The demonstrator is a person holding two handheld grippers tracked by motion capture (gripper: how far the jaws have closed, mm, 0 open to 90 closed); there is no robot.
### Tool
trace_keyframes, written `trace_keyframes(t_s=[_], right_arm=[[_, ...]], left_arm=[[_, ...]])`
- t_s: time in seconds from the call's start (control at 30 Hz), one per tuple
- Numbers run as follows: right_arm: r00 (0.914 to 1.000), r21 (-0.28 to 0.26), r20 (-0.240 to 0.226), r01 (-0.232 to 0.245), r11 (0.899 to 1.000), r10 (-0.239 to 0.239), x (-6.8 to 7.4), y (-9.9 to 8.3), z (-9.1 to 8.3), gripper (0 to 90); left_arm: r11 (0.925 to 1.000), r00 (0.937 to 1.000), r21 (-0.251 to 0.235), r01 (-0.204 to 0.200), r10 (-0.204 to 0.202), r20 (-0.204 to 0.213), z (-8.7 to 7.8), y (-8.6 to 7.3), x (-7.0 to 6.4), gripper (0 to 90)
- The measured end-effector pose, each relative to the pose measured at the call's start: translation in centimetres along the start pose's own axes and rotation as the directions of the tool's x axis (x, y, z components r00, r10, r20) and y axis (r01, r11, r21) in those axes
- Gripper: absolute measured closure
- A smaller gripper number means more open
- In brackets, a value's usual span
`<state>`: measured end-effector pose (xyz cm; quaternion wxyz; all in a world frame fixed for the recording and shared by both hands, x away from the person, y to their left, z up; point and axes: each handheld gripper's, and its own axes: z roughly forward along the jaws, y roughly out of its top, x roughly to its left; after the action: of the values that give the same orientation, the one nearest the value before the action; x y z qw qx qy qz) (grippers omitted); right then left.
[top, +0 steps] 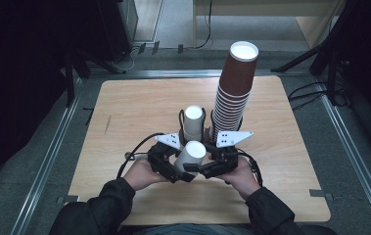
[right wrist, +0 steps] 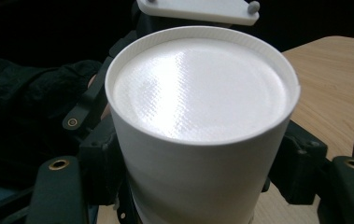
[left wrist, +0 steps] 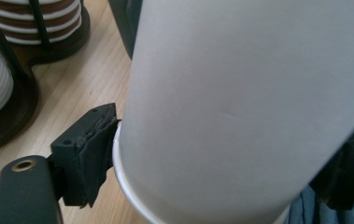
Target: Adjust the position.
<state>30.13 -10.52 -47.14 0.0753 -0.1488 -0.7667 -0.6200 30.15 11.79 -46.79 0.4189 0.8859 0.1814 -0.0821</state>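
Note:
A white paper cup (top: 191, 154) hangs base-up over the table's front middle, tilted toward the person. My left gripper (top: 174, 170) is shut on it from the left; in the left gripper view the cup (left wrist: 240, 107) sits between the jaws, one pad (left wrist: 88, 158) pressing at its rim. My right gripper (top: 208, 169) is shut on it from the right; in the right gripper view the cup (right wrist: 200, 93) shows its flat base, with a pad (right wrist: 300, 163) against each side. I cannot tell whether it is a single cup or nested ones.
Just behind the grippers, a short stack of white cups (top: 193, 122) and a tall leaning stack of brown cups (top: 234, 93) stand in a black wire holder (left wrist: 6, 121). The wooden table (top: 139, 107) has bare room left and right. Dark stands and cables surround it.

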Motion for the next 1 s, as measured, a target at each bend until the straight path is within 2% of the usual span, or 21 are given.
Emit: trace_keyframes(t_s=[0.07, 0.1, 0.37, 0.57, 0.63, 0.9, 1.0], right_arm=[[1.0, -0.001, -0.001, -0.001, 1.0, 0.001, 0.0, 0.0, 0.0, 29.8], [0.9999, 0.004, -0.006, -0.01, 1.0, 0.01, -0.1, 0.0, 0.0, 30.1], [0.9999, 0.017, 0.01, -0.005, 1.0, 0.005, 0.1, 0.1, 0.0, 30.6], [0.9997, 0.012, 0.013, -0.022, 1.0, 0.022, 0.0, 0.3, -0.1, 23.0], [0.9997, 0.039, 0.011, -0.02, 0.999, 0.02, 0.0, 0.4, -0.3, 20.4], [0.999, 0.117, 0.04, 0.014, 0.993, -0.019, 0.2, 0.4, -0.4, 20.0], [0.9986, 0.142, 0.048, 0.017, 0.99, -0.024, 0.2, 0.3, -0.3, 20.0]], left_arm=[[1.0, 1.0, 0.001, -0.005, 0.005, 0.001, 0.0, 0.0, 0.0, 16.8], [0.9999, 0.9998, 0.006, -0.012, 0.012, 0.014, 0.0, 0.0, -0.1, 19.2], [0.9998, 0.9998, 0.009, -0.017, 0.017, 0.009, -0.1, -0.1, 0.0, 23.9], [0.9992, 0.9994, 0.028, -0.029, 0.029, 0.02, -0.2, -0.1, 0.1, 26.8], [0.9987, 0.9993, 0.038, -0.033, 0.032, 0.017, -0.2, -0.1, 0.1, 27.4], [0.9977, 0.9993, 0.057, -0.037, 0.037, -0.005, -1.3, -0.4, 0.5, 27.5], [0.9971, 0.9991, 0.068, -0.033, 0.035, -0.023, -2.4, -0.7, 0.8, 27.5]])
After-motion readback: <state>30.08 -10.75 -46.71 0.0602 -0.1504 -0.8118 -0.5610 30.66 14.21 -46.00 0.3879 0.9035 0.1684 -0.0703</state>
